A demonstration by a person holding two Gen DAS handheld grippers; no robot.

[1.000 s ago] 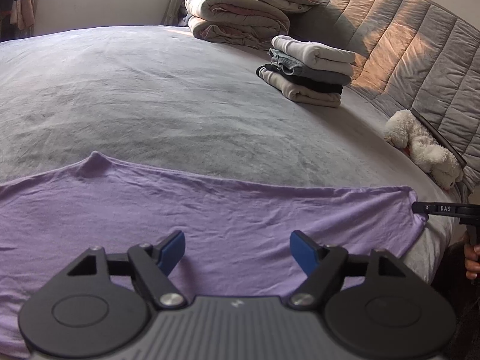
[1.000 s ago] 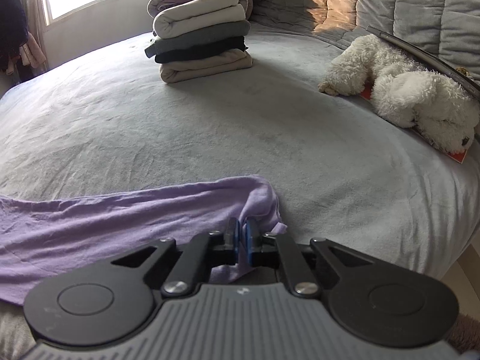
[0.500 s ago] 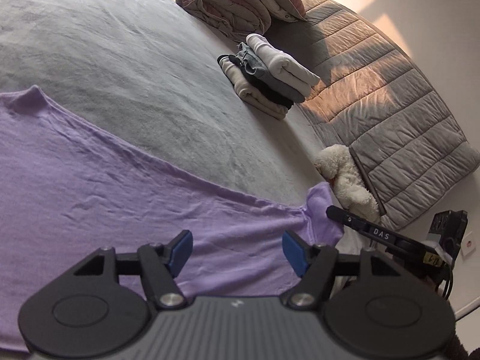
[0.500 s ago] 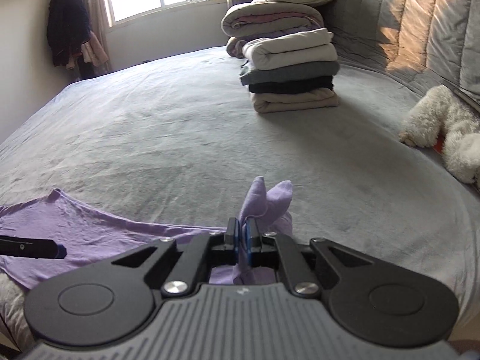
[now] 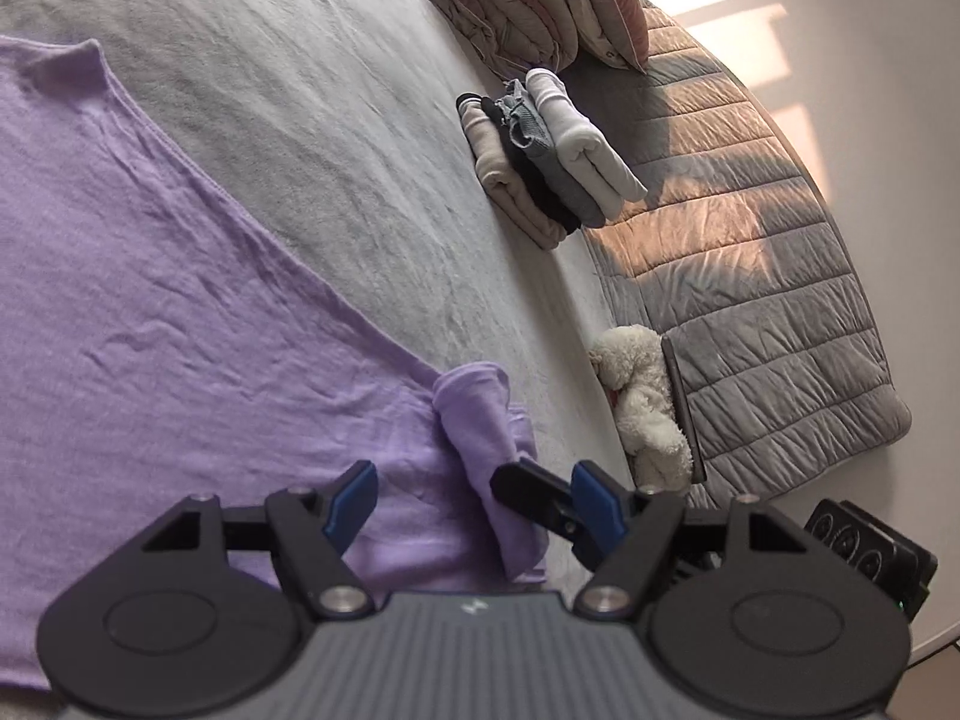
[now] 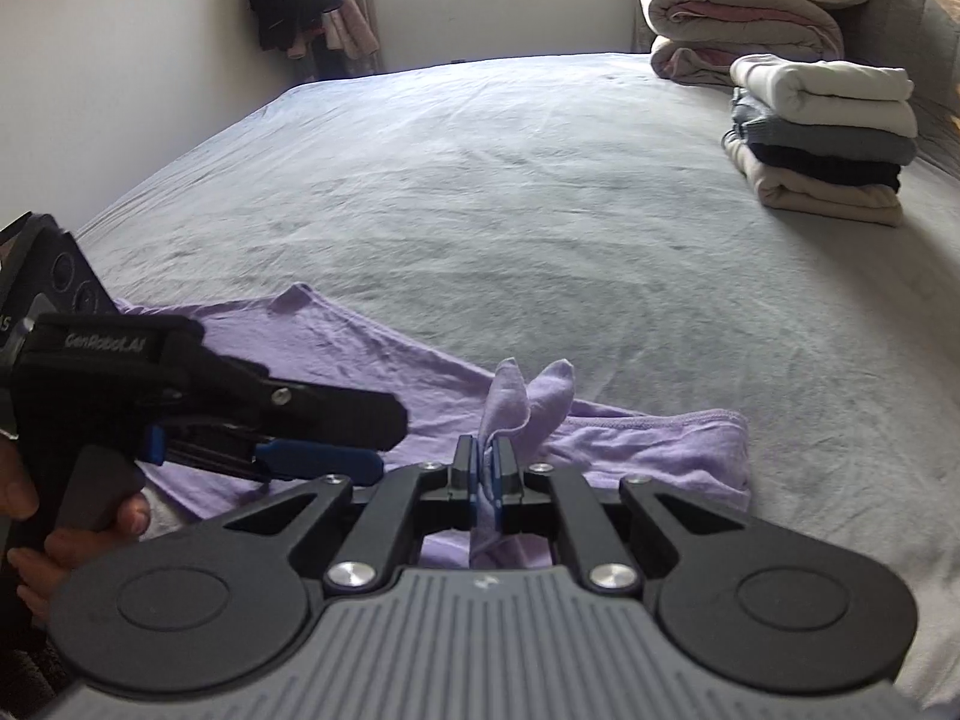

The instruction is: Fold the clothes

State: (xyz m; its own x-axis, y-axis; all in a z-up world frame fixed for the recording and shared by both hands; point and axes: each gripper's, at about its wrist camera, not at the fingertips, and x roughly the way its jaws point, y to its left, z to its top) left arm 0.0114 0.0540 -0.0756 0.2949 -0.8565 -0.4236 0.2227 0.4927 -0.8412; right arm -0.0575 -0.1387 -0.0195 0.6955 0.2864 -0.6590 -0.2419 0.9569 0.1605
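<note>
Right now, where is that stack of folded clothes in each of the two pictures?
Left wrist view: the stack of folded clothes lies upper middle, tipped sideways, beside the quilted headboard.
Right wrist view: the stack sits upright at the far right edge.
Shared landmark: the purple garment on the bed.

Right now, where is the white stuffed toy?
In the left wrist view the white stuffed toy lies at the right edge of the bed, against the quilted headboard, nearer than the stack of folded clothes.
</note>
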